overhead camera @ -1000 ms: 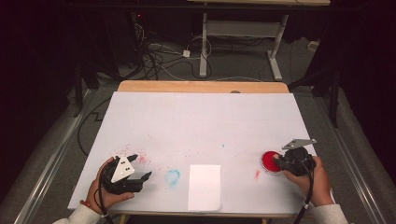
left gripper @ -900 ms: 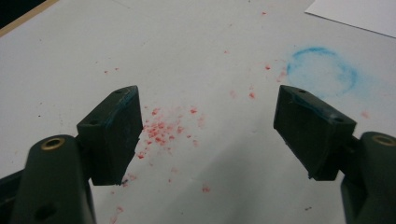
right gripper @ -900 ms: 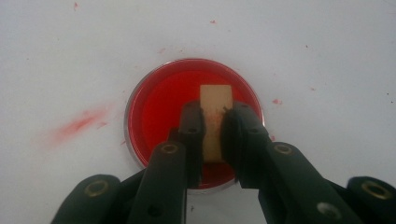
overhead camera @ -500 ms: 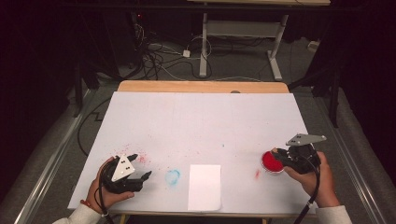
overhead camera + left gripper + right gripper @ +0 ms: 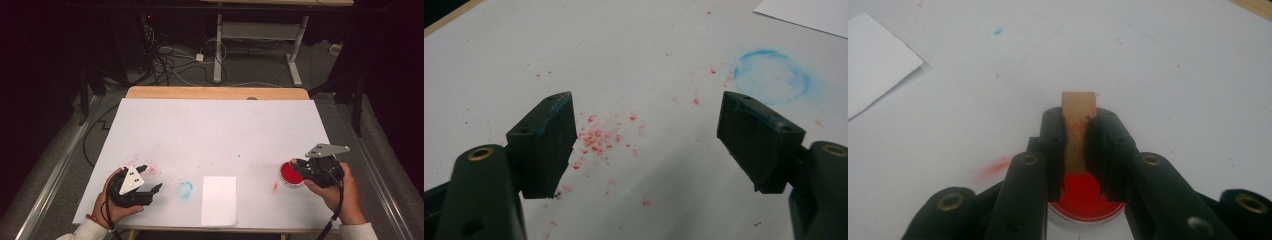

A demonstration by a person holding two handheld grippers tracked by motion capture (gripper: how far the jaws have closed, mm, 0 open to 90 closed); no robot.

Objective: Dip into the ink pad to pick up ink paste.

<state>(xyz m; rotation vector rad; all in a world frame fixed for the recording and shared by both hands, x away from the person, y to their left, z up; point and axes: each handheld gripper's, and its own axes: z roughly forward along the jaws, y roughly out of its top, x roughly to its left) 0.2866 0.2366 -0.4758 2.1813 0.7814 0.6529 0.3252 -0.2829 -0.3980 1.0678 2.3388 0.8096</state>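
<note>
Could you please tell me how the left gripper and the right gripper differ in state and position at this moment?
The left gripper is open with nothing between its jaws; the right gripper is shut on a wooden block. The left gripper sits over red specks near a blue ring stain; the right gripper sits above a red ink pad. Both are black and hand-held over the white table cover.

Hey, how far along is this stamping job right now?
Done: nothing on the white sheet, which looks unmarked. In hand: the right gripper is shut on a wooden stamp over the red ink pad. The left gripper hangs open. Left: probably stamping the sheet.
</note>
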